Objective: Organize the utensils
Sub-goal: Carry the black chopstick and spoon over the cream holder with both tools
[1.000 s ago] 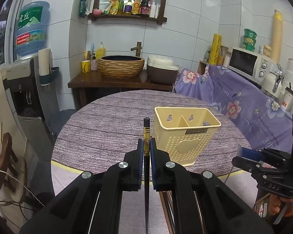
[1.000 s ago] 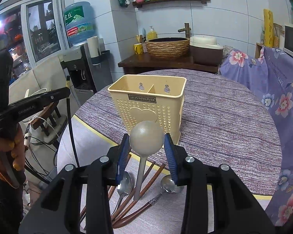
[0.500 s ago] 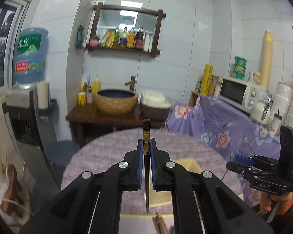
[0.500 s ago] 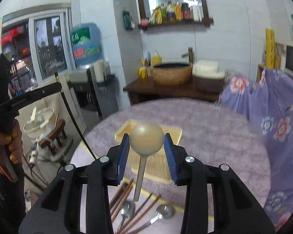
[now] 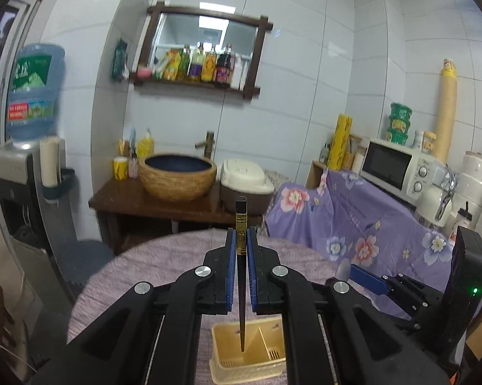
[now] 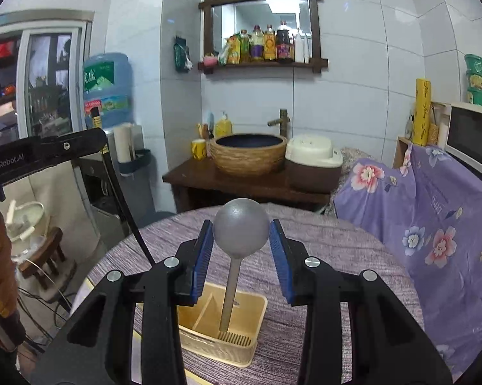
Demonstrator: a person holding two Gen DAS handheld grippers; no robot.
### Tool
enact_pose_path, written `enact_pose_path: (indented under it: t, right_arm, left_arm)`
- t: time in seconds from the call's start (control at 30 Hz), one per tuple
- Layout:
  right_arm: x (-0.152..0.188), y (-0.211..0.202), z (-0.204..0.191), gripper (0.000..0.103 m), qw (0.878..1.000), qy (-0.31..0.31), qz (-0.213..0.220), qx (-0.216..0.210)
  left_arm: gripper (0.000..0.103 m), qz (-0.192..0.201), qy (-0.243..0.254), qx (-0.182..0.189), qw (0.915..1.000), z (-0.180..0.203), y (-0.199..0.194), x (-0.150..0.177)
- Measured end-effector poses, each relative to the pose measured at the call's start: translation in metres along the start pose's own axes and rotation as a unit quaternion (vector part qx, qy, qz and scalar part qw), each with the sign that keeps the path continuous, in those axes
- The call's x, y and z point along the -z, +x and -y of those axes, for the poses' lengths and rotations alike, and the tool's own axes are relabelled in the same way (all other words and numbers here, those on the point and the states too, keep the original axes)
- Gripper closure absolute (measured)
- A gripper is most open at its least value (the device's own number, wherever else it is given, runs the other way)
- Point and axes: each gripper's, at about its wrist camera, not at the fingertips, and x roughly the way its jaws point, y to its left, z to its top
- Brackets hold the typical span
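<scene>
— What did each tool hold?
— The left gripper [image 5: 240, 243] was clamped on a dark chopstick with a gold band [image 5: 241, 240]; the right gripper [image 6: 241, 240] pinched a round-bowled grey metal spoon [image 6: 241, 232].
— And the holder?
— The cream plastic divided basket [image 6: 252, 349] sat below both, near the table's [image 6: 337, 256] edge.
— Any writing?
— "GenRobot.AI" on the left gripper.

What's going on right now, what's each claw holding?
Left gripper shut on chopstick. Right gripper shut on spoon. Both above yellow caddy. Nothing in the way.
</scene>
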Motion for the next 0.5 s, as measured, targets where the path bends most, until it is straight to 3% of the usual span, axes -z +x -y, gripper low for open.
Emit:
enact_pose_path:
  t: [0.33,0.5]
  right_arm:
    - [0.057,0.040,-0.005,0.066,0.998,-0.010,-0.056,0.010]
    - [0.065,0.043,-0.005,0.066,0.998,-0.013,-0.050,0.023]
  left_arm:
    - [0.095,-0.067,-0.009,-0.008,0.9977,-0.008,0.037,0.060]
    - [0.095,-0.067,-0.002,-0.024,0.9975,-0.008,0.045,0.069]
